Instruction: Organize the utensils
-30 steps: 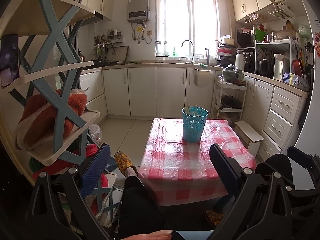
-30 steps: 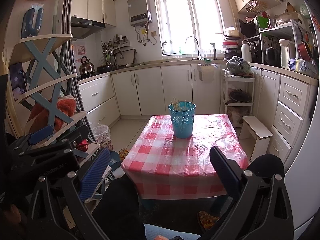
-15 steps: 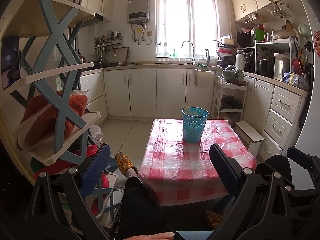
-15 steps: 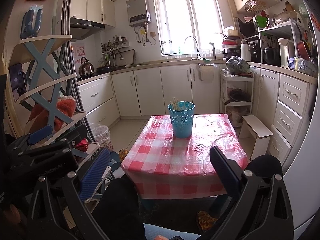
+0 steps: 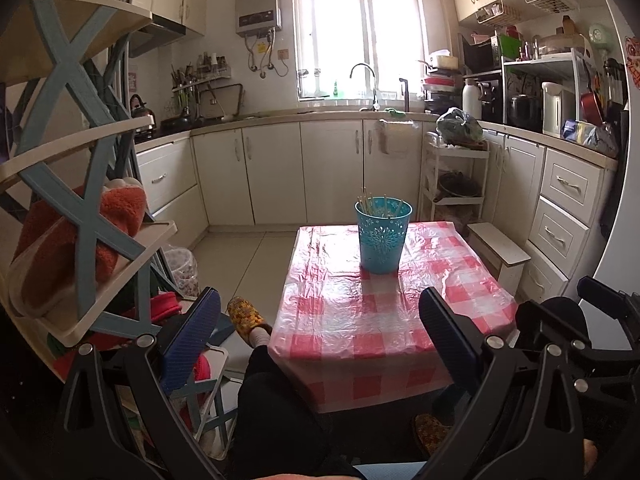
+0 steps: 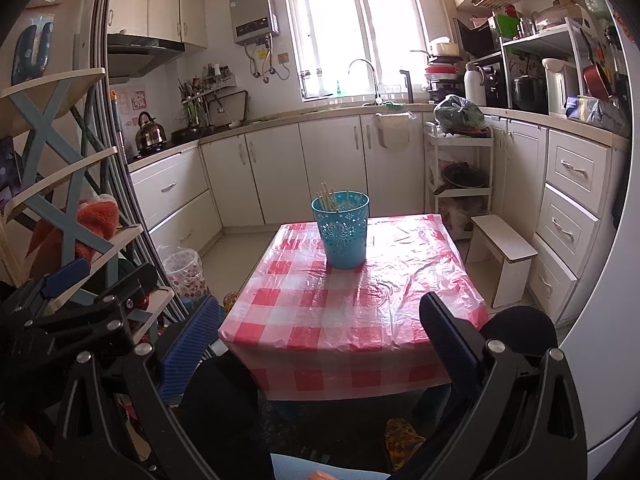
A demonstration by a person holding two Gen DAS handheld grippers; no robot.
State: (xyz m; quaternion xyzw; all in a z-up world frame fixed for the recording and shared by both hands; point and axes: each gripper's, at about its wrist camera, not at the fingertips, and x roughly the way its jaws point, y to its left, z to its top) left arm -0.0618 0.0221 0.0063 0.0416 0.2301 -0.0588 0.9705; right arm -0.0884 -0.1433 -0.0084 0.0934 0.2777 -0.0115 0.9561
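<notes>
Chopsticks (image 5: 370, 204) upright in teal holder (image 5: 383, 236) on checked table (image 5: 384, 312); left gripper (image 5: 320, 332) and right gripper (image 6: 316, 336) spread, empty; kettle (image 6: 150, 130) plain only from right wrist.

Cup (image 5: 383, 238) stands on the table (image 5: 384, 320) — far half; chopsticks (image 5: 370, 204) inside it. Stool (image 5: 498, 246) right of table, shelf rack (image 5: 92, 220) left.

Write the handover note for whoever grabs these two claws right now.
Left claw: open, empty, held back from the near edge of the table.
Right claw: open, empty, likewise short of the table.
The blue cup stands upright toward the far side of the checked cloth, with the chopsticks standing in it.
Done: every utensil in view is in the cup; no loose ones show on the cloth.
Left: nothing visible; check for strays outside the views.
</notes>
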